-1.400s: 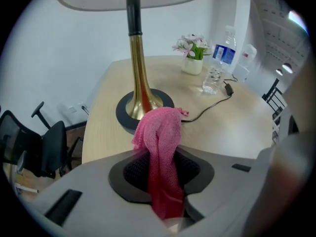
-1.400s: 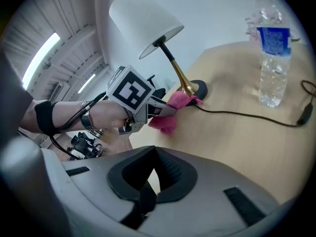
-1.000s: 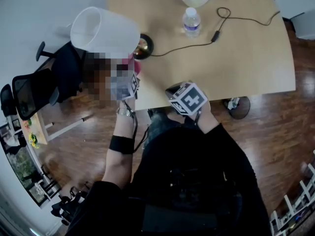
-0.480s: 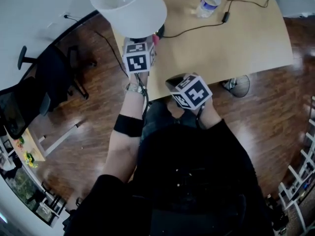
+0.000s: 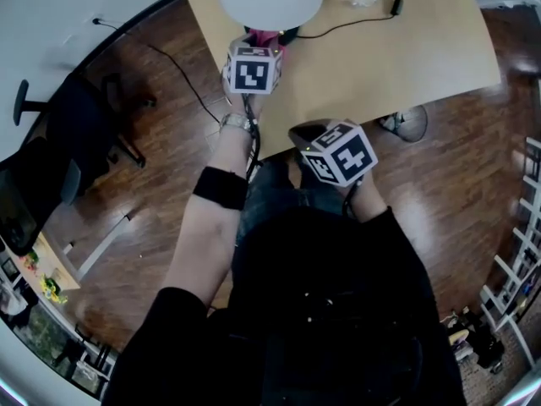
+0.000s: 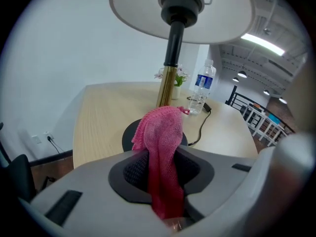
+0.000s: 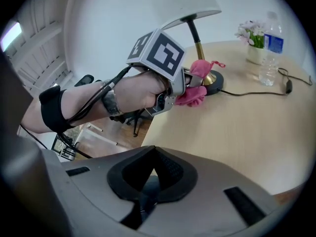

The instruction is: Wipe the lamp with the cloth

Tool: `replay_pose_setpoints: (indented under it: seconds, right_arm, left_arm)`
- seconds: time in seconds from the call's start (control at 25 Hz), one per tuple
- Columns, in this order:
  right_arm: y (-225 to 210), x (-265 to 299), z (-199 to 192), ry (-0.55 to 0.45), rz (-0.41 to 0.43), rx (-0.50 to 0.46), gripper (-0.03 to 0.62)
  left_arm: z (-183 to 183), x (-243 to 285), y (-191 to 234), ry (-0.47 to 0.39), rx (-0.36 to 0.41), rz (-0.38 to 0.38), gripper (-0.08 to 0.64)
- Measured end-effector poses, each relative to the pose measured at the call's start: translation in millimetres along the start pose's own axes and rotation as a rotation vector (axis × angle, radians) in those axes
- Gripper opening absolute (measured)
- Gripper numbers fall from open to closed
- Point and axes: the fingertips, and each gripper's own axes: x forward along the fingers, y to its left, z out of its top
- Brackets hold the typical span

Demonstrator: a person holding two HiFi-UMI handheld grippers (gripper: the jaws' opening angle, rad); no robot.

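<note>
Left gripper (image 6: 159, 168): jaws clamped on the pink cloth (image 6: 160, 130); cloth bunched above the pads, with a tail hanging down between them; tilted downward toward the foot of the lamp.
Cloth position: just in front of the black round base (image 6: 129, 138); unclear from any view whether touching the base or the stem.
Lamp (image 6: 170, 58): upright near the table's corner; dark stem with a brass lower part; white shade (image 6: 182, 9) directly overhead in the left gripper view.
Right gripper (image 7: 153, 154): jaws together, tips meeting, nothing between them; held over the near table edge, apart from the lamp.
Table (image 7: 256, 132): light wood; 1 water bottle (image 7: 270, 53), 1 small pot of flowers (image 7: 253, 38) and 1 black cable (image 7: 256, 93) beyond the lamp.
</note>
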Motion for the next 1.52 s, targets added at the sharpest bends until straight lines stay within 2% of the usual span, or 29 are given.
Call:
replay_pose_setpoints:
  seconds: [0.2,0.36,0.44,0.52,0.64,0.8,1.0,1.2,1.4,1.52]
  right_arm:
    - [1,11,5,0.002,0.036,-0.007,0.004]
    - [-2,14,18,-0.045,0.069,0.000,0.005]
    - [1,12,21,-0.066,0.104,-0.001,0.005]
    - [3,9,24,-0.088,0.132,-0.001,0.005]
    - [2,11,31,-0.114,0.129,0.007,0.005]
    - [11,19,38,-0.121,0.108,0.031,0.005]
    - [23,32,50,-0.097,0.034,0.046,0.005]
    - [29,46,80,-0.143,-0.057,0.179,0.003]
    - [49,57,101,-0.185,-0.140,0.311,0.005]
    - [60,65,106,-0.203,-0.174,0.382,0.005]
  left_arm:
    - [-6,0,-11,0.095,0.022,-0.059,0.115]
    - [-27,-20,-12,0.185,0.034,-0.062,0.114]
    - [-27,-36,-3,0.154,0.053,-0.024,0.114]
    - [-13,-50,4,0.063,0.070,-0.003,0.114]
    - [14,-66,14,-0.057,0.104,0.010,0.115]
    - [36,-70,31,-0.099,0.184,-0.011,0.115]
    - [59,-57,38,-0.149,0.264,-0.104,0.115]
    - [79,-42,24,-0.188,0.387,-0.244,0.115]
    - [79,-30,16,-0.165,0.492,-0.379,0.114]
    - [66,-23,11,-0.108,0.572,-0.469,0.114]
